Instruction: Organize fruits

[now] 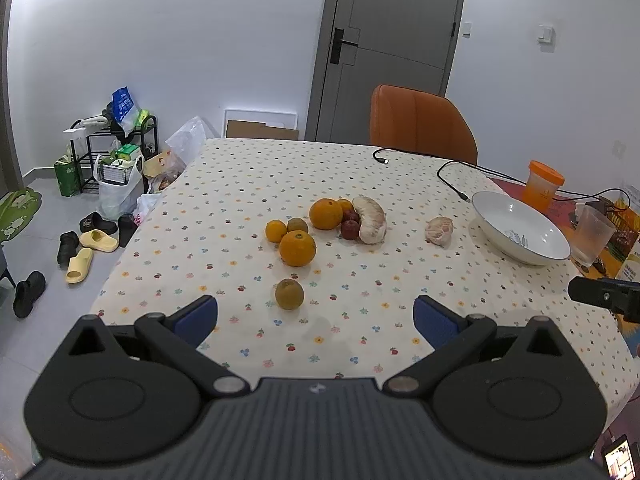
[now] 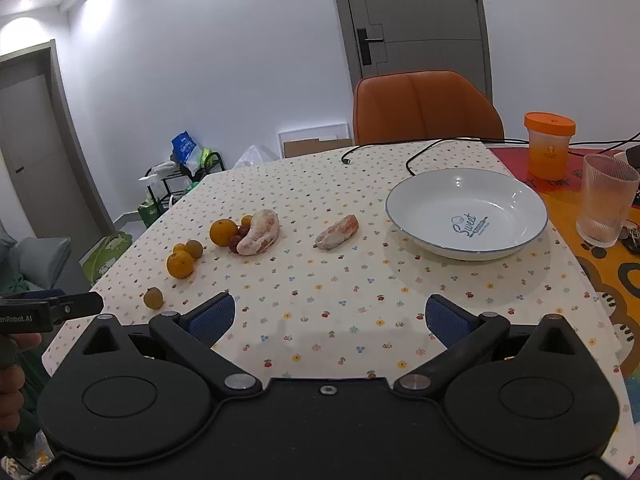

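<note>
two fisheye views look forward over a table covered in a cream cloth with small flower prints. the left hand-held gripper hovers low over the near edge, its blue-padded fingers spread apart and holding nothing. the right hand-held gripper hovers likewise, fingers apart and empty. the fruits lie loose on the cloth: a greenish-brown fruit nearest the left gripper, then a large orange, a second orange, small dark red fruits and a curved peeled pomelo piece touching in a cluster. a smaller peeled segment sits apart, nearer an empty white bowl, probably the place meant to collect them. nothing is sorted yet, it seems.
</note>
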Tool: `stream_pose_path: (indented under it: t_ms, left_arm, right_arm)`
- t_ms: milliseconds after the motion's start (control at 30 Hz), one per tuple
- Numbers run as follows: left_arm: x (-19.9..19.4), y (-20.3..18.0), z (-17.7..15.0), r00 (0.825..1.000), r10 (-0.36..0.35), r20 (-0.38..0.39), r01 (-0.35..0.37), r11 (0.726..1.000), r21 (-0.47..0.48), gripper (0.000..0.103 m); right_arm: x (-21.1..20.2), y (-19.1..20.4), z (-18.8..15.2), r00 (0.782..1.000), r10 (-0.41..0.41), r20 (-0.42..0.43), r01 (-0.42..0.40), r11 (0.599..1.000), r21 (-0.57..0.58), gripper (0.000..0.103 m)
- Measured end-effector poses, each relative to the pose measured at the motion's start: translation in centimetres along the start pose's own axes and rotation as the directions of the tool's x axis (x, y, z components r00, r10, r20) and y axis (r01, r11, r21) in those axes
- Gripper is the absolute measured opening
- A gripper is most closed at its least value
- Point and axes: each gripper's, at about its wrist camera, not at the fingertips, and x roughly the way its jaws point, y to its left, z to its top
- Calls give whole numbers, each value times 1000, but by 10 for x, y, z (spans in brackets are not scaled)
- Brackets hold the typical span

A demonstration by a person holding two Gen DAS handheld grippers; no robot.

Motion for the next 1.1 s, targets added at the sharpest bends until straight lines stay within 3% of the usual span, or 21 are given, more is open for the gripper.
stream_pose_path:
  t_ms: [1100]
  left_arm:
    - [-1,-1,-2,1000,-1,-4,1,1000,6,103]
  right_arm:
    - [5,0,-3,1000,10,-30,-10,1000,-1,103]
